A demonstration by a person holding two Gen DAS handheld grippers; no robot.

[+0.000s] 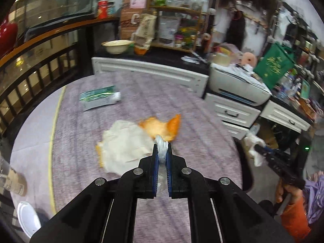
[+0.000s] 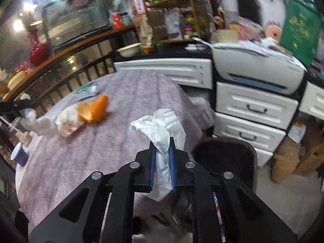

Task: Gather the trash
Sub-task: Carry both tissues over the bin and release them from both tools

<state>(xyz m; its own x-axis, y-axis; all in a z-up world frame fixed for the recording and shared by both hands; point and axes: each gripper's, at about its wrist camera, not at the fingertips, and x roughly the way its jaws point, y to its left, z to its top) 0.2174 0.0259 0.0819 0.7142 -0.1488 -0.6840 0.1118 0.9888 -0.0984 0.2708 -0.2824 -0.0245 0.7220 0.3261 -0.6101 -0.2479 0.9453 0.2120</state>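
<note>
My left gripper [image 1: 162, 144] is shut on a crumpled clear plastic wrapper [image 1: 162, 150], held just above the purple round table [image 1: 182, 105]. Beyond its tips lie an orange peel [image 1: 162, 128] and a crumpled white paper wrapper [image 1: 125, 143]. A green-and-white carton [image 1: 98, 99] lies farther back. My right gripper [image 2: 163, 140] is shut on a white crumpled tissue [image 2: 162, 129], held above the table's right edge [image 2: 188, 101]. The peel [image 2: 94, 110] and paper wrapper [image 2: 68, 121] also show in the right wrist view, with the left gripper [image 2: 30, 109] at far left.
A black bin [image 2: 224, 156] stands right of the table, below my right gripper. White drawers [image 2: 253, 109] and a printer [image 2: 257, 64] stand behind it. A blue cup [image 2: 19, 157] and a white lid [image 1: 28, 218] sit at the table's left edge. A railing [image 1: 30, 77] runs along the left.
</note>
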